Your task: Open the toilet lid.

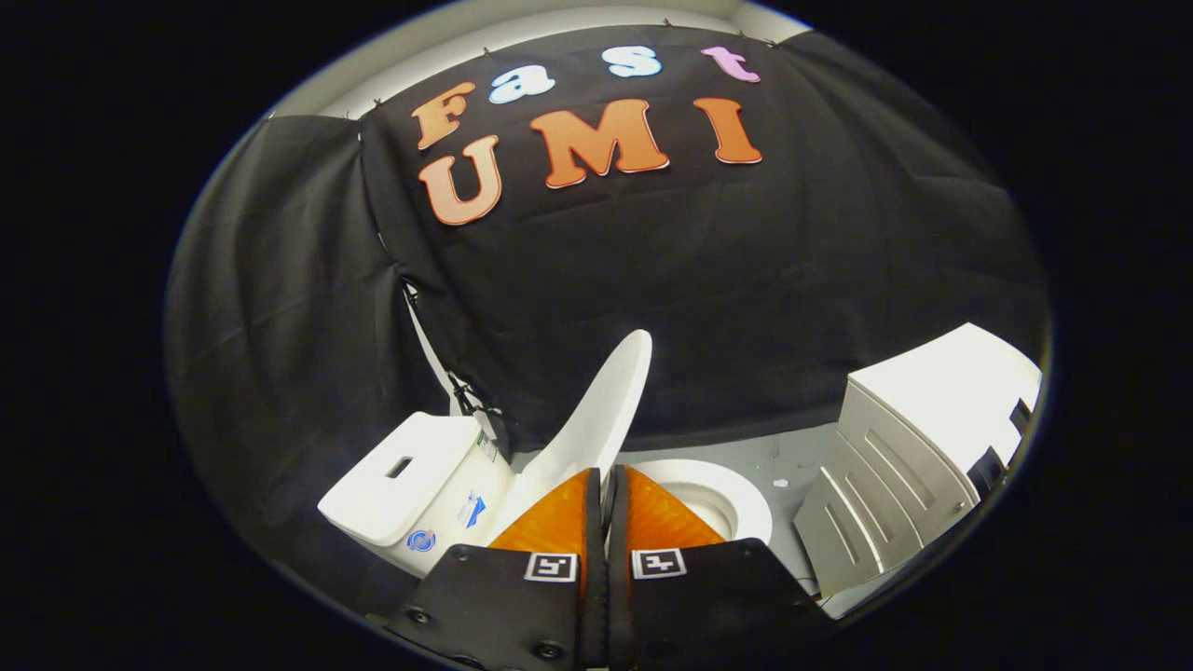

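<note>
Gripper — orange fingers pressed together, nothing between them, tips just short of the raised lid's lower end. Lid stood tilted up from the bowl, leaning toward the tank beside it — the bowl's rim lay open just ahead of the fingers. White cabinet stood apart, on the bowl's far side from the tank.

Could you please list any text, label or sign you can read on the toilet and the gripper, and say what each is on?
No text is readable.
Stickers on the toilet tank: too small to read.
Square markers on the shut gripper, with the raised lid just ahead: black-and-white patterns, no words.
</note>
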Available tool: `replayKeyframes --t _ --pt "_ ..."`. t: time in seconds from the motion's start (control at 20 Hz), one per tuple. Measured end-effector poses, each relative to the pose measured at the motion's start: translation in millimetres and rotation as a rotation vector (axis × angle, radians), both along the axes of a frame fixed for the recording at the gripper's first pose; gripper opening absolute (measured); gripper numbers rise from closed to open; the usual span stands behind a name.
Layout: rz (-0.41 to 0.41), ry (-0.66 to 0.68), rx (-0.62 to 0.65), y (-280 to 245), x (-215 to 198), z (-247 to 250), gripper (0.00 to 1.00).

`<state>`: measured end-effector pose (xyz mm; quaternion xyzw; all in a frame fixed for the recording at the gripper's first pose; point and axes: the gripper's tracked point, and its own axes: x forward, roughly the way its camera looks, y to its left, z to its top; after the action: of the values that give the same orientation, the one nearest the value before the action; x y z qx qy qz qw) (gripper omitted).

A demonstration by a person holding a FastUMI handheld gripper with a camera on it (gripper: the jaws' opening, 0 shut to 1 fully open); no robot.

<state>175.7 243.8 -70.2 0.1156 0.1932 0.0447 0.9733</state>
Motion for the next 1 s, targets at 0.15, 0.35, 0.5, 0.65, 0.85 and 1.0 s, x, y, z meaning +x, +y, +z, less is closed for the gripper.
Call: replayKeyframes --t 0.15,0.35,0.5,0.65,0.85,1.0 --pt "0.03 -0.025 -0.052 21 0 12 0.08" --pt "0.018 -0.041 -0.106 39 -2 25 0.08" --pt "0.03 -0.05 -0.12 58 -1 35 0.08" --pt "0.045 -0.059 -0.149 76 4 45 0.08" --pt "0.066 -0.056 -0.186 100 4 55 0.08" --pt "0.088 -0.069 -0.221 125 6 65 0.08"
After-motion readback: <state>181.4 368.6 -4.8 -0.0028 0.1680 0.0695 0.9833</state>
